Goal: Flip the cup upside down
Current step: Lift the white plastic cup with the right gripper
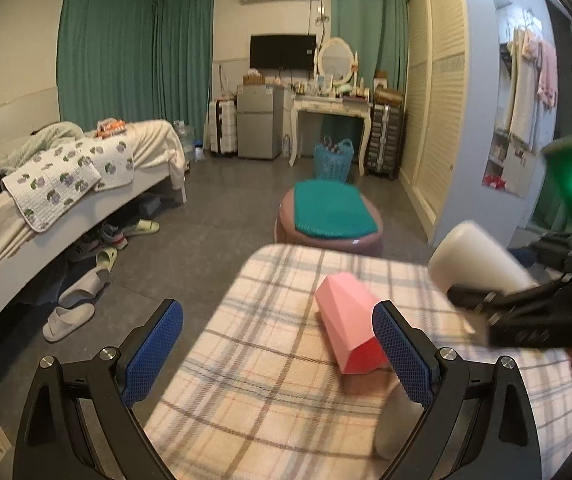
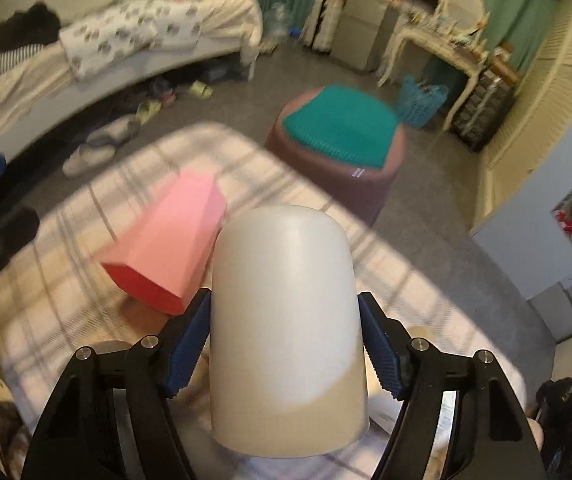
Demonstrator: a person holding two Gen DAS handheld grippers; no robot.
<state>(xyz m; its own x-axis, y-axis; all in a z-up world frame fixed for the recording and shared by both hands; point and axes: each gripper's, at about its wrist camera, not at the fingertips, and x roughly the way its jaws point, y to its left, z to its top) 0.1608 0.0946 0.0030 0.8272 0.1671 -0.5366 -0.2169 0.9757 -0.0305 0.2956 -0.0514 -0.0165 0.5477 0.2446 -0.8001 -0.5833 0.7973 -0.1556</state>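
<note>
A white cup is held between the blue pads of my right gripper, which is shut on its sides. Its closed base points away from the camera and its rim is toward me, above the plaid-covered table. In the left wrist view the cup is in the air at the right, tilted, in the right gripper. My left gripper is open and empty, low over the table's near left part.
A pink faceted box lies on the table, also in the right wrist view. A stool with a teal cushion stands beyond the table. A bed is at the left, with slippers on the floor.
</note>
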